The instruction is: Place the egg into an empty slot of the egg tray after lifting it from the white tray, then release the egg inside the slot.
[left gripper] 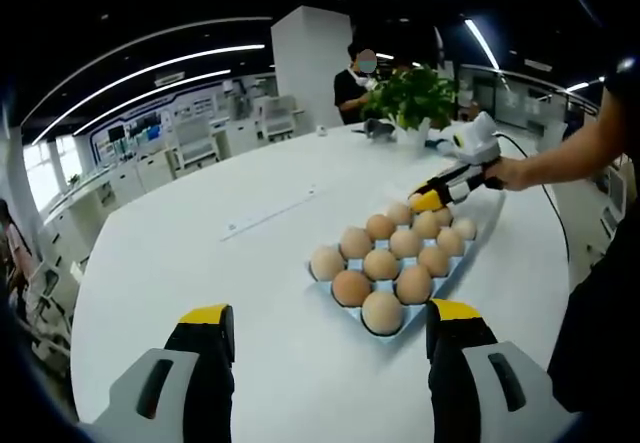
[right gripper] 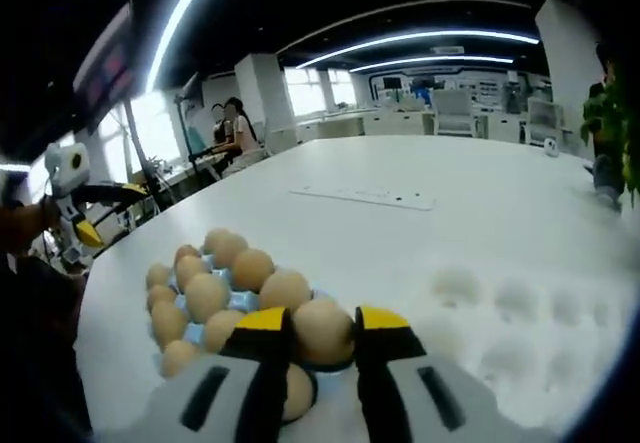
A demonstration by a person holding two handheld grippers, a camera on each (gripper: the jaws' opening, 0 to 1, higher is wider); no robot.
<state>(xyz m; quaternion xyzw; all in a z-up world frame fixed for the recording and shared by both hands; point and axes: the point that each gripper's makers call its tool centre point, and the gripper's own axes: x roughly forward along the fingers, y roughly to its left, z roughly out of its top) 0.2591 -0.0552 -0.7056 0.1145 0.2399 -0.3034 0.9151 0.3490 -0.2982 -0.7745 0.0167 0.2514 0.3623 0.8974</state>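
The right gripper [right gripper: 318,335] pinches an egg [right gripper: 322,331] over the blue egg tray [right gripper: 196,335], seemingly above its near edge. The white tray [right gripper: 520,323] lies alongside. The left gripper [left gripper: 330,328] hovers wide, holding nothing, above the table [left gripper: 190,253].

Potted plant [left gripper: 415,98] on round white table [left gripper: 200,263]; person seated [right gripper: 238,128] beyond.
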